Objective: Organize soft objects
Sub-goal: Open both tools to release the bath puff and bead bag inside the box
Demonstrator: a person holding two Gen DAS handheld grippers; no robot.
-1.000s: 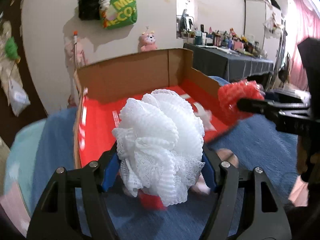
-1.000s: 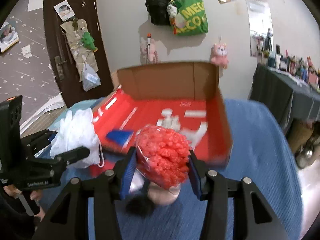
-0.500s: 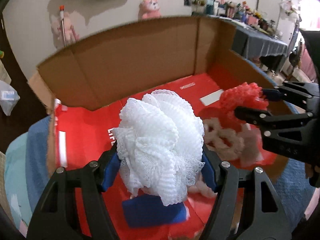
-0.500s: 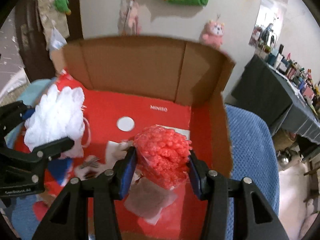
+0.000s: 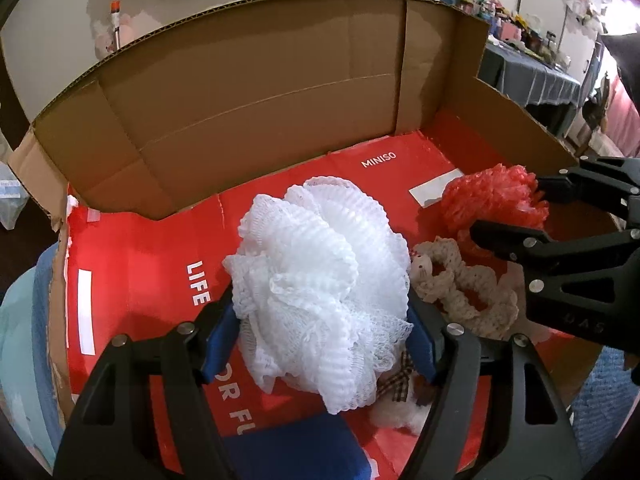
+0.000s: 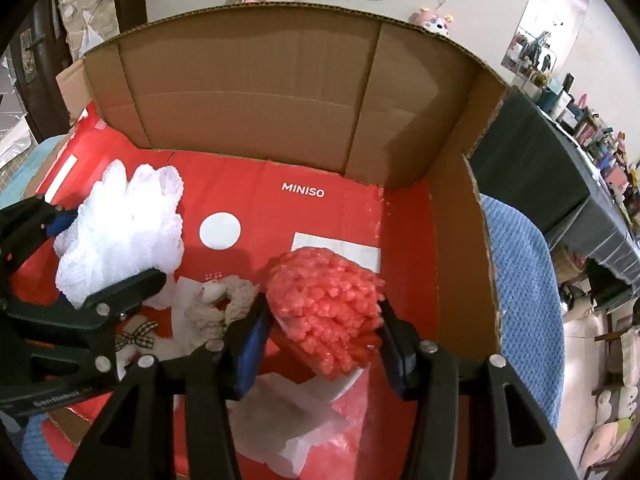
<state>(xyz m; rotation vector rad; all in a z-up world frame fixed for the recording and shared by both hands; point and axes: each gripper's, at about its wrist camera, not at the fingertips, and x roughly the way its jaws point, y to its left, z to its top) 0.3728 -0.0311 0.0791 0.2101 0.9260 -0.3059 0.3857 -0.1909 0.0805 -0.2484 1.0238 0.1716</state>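
Two grippers loaded | left gripper (image 5: 320,328) clamps white frilly mesh sponge (image 5: 320,280) | right gripper (image 6: 324,328) clamps red bubbly plastic puff (image 6: 324,300) | both over red-floored cardboard box (image 6: 256,88) | step: placing | next: lower, release

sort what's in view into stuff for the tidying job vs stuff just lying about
Job:
- white mesh pouf, in the left tool
- red mesh pouf, in the right tool
- cardboard box
- cream crochet piece in the box

Lying about:
- pink plush on the wall
- cluttered side table
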